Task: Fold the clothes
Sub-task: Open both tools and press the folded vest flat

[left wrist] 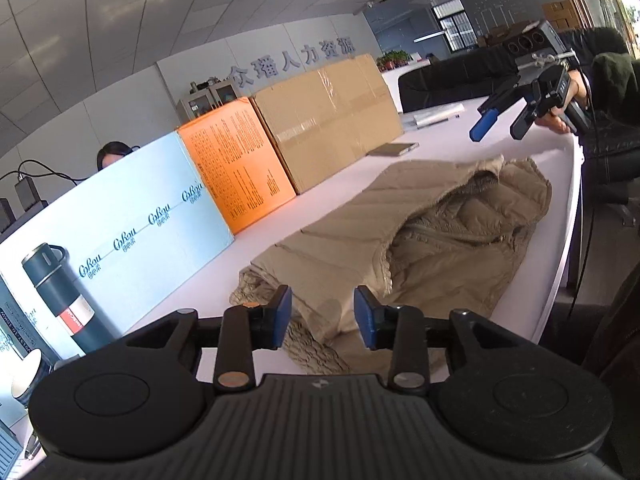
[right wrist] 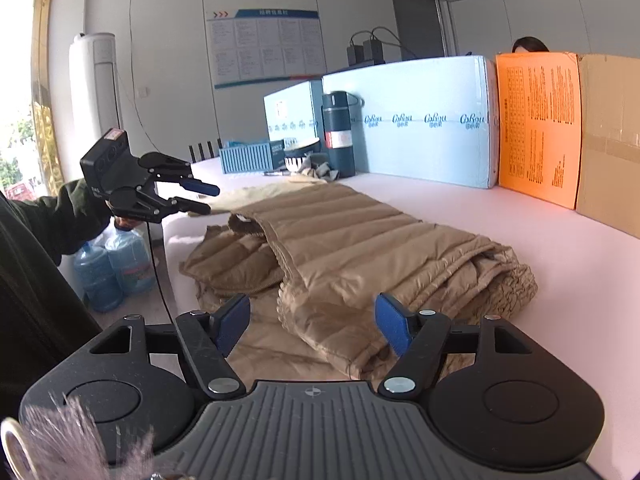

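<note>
A tan quilted puffer jacket [left wrist: 420, 240] lies partly folded on the white table [left wrist: 360, 168], one side laid over the middle. My left gripper [left wrist: 322, 314] is open and empty, just above the jacket's near end. My right gripper [left wrist: 502, 124] shows in the left wrist view, open, above the table beyond the jacket's far end. In the right wrist view the jacket [right wrist: 360, 248] lies ahead of my open right gripper [right wrist: 312, 324], whose blue pads straddle a folded edge without closing. The left gripper [right wrist: 202, 200] shows there, open, above the jacket's far end.
A light blue box [left wrist: 132, 232], an orange box [left wrist: 240, 160] and a brown cardboard carton [left wrist: 328, 120] line the table's far side. A dark flask [right wrist: 338, 136], a bowl [right wrist: 302, 156] and a blue crate [right wrist: 248, 158] stand at one end. Water bottles [right wrist: 112, 268] stand on the floor.
</note>
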